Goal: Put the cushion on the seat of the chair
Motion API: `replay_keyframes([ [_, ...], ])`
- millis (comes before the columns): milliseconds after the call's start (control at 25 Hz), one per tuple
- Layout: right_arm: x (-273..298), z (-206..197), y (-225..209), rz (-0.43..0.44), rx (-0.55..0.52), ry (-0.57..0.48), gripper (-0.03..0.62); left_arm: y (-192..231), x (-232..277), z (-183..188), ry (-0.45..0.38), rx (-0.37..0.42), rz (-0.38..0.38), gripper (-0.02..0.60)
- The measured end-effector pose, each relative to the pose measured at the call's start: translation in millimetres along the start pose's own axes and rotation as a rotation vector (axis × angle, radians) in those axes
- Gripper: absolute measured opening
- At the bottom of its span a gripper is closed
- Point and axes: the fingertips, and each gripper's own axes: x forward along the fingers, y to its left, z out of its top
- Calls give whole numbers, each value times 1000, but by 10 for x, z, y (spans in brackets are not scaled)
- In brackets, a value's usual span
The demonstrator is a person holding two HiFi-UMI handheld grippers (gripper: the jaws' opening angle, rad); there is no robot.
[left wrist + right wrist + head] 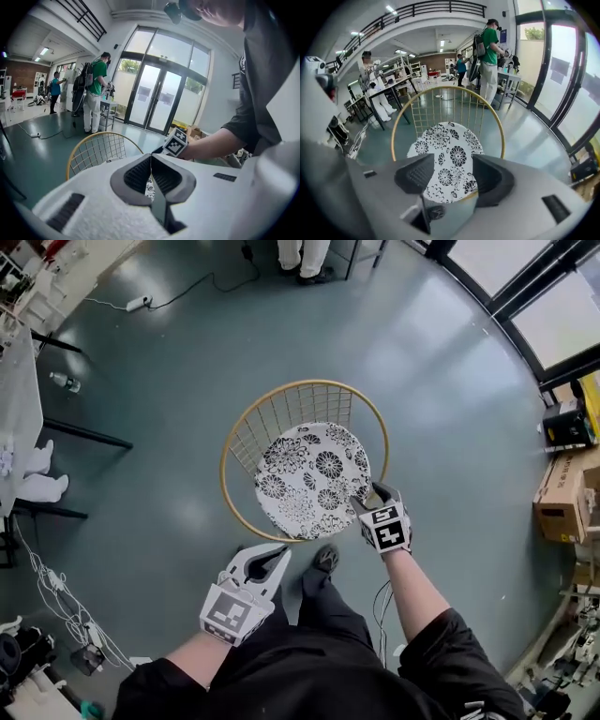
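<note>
The cushion (309, 479) lies flat on the chair (246, 423) seat. The right gripper (378, 493) is released by its edge, and the left gripper (272, 557) is clenched, empty. Both should draw clear without snagging the fabric.

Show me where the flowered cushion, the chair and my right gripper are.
flowered cushion (309, 479), head view, middle of its patterned top.
chair (281, 413), head view, wire backrest.
right gripper (452, 176), right gripper view, midway between its open jaws.

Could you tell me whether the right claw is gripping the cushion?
No, the right claw is open and the cushion lies on the chair.
</note>
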Motion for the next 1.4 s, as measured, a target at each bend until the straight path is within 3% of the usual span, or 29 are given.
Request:
replay_keyframes([
  [80, -292, 7, 176, 22, 31, -14, 250, -66, -130, 59, 0, 37, -1, 17],
  [240, -769, 117, 502, 64, 54, -40, 250, -202, -310, 247, -10, 29, 3, 17],
  [560, -1570, 624, 941, 158, 70, -194, 249, -373, -496, 653, -81, 19, -8, 17],
  [880, -2080, 939, 1252, 272, 119, -324, 242, -659, -458, 1081, -140, 72, -66, 17],
  [1400, -2637, 1181, 1439, 362, 142, -549, 62, -915, -384, 1328, -176, 88, -113, 17],
])
